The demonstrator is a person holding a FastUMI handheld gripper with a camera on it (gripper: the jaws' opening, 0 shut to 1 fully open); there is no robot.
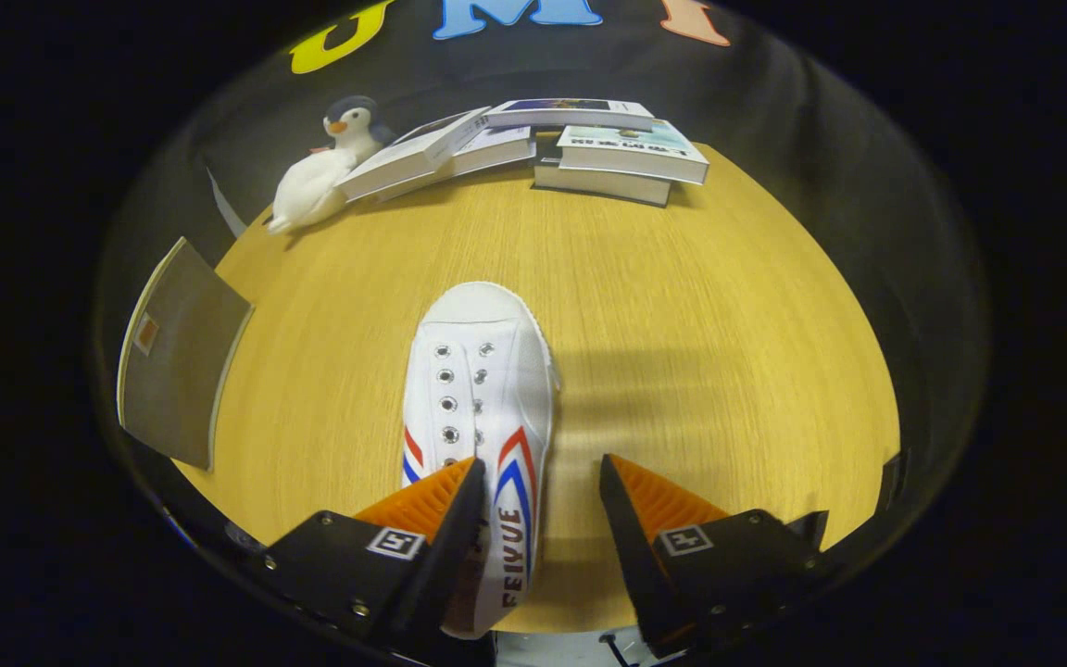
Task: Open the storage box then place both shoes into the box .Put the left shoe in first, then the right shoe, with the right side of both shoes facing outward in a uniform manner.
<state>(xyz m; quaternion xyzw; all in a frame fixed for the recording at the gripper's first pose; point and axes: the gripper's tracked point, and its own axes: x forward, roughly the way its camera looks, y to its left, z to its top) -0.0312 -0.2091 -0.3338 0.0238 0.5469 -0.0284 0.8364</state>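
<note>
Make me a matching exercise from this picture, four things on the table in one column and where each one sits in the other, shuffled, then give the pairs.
Things
1. shoe
2. penguin toy
3. books
4. grey board

Places
A. leaning at the table's near left edge
B. far side of the table, right of the toy
C. heel end between the open tool's fingers, toe pointing away
D. far left corner, against a tilted book

Pairs: 1-C, 2-D, 3-B, 4-A
</note>
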